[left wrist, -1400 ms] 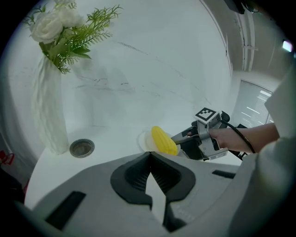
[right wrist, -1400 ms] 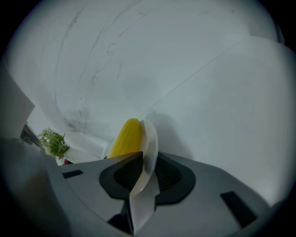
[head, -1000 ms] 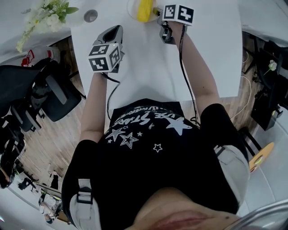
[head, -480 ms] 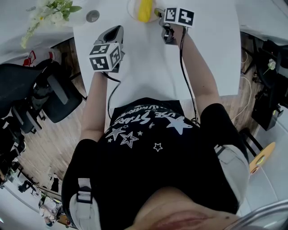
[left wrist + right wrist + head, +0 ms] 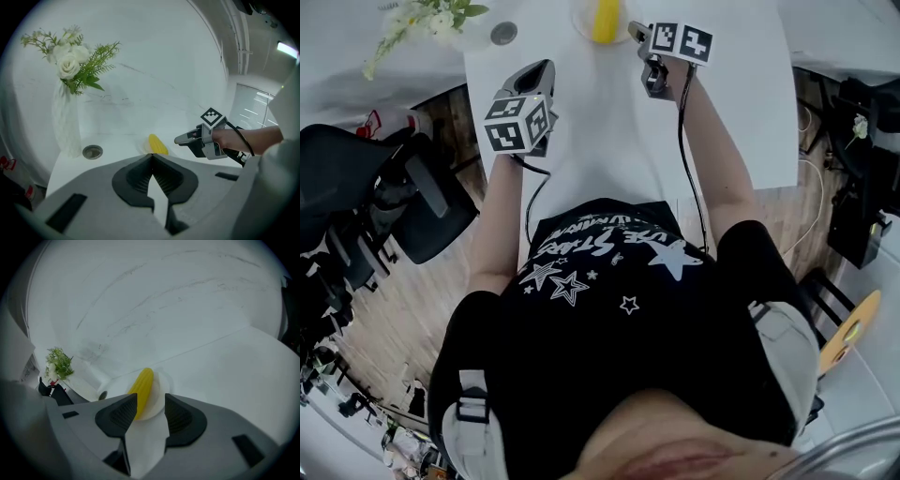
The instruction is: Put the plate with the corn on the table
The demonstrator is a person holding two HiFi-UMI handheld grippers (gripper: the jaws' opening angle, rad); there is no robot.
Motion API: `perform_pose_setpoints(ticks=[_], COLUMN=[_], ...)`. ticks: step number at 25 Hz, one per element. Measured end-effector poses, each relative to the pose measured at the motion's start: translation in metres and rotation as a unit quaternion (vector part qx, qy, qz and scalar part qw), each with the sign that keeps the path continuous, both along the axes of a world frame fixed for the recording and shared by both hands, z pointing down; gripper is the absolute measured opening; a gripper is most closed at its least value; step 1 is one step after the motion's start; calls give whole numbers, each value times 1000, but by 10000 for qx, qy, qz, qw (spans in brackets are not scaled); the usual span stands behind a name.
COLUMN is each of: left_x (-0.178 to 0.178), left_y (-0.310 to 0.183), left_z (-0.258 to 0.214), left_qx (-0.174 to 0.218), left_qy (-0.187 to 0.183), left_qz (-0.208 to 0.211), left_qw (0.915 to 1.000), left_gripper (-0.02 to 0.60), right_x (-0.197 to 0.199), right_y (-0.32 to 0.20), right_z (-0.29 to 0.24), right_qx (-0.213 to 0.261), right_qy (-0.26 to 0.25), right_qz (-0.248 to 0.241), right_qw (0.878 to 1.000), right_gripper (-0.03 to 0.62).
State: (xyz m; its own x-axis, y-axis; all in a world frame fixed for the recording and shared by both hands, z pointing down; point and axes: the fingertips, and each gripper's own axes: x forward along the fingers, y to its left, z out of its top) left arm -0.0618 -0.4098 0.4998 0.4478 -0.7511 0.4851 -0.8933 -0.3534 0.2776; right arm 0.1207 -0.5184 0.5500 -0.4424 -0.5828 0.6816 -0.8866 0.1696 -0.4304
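A yellow corn cob (image 5: 605, 19) lies on a small white plate (image 5: 580, 25) at the far end of the white table (image 5: 731, 112). In the right gripper view the corn (image 5: 142, 389) and plate (image 5: 158, 397) sit just past my right gripper (image 5: 150, 401). Its jaws stand wide and are closing slightly, with only the plate's near rim in the gap and the pads pressing on nothing. From above, the right gripper (image 5: 635, 30) is just right of the plate. My left gripper (image 5: 539, 70) hovers over the table's left side, shut and empty, with the corn (image 5: 158, 144) beyond its tips (image 5: 152, 157).
A white vase of flowers (image 5: 65, 122) stands at the far left corner, a round metal disc (image 5: 92, 151) beside it. A black office chair (image 5: 394, 187) stands off the table's left edge. The table's right edge lies near dark equipment (image 5: 862, 187).
The head view has shifted slightly, so the table sits a bit further right and higher. Both grippers keep about the same places relative to the plate.
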Motion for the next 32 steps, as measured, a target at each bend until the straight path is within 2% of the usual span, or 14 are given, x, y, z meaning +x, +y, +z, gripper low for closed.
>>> perform_pose_setpoints(ticks=[10,14,23,28,32], left_x=[-21,-18,-8,4,16], left_y=[44,64,91,109,139], left_z=[-24,-27,-18,-14,-19], left_qx=[300,368,288,244,284], left_qy=[92,190,171,124,96], left_qz=[436,723,1084,1062,1062], left_qw=[9986,9965,9935,9940,9939], left_gripper=[5,5,5,5,5], right_x=[-15,-13,-16,-18,-12], right_y=[60,97,161,174,205], right_z=[-51,-60,-38,-32,-43], right_qx=[480,603,375,359,482], right_qy=[-18,-21,-62,-281,-367], right_qz=[265,458,687,652,622], right_qw=[9985,9971,9969,9968,9962], right_gripper=[178,142,71,51,35])
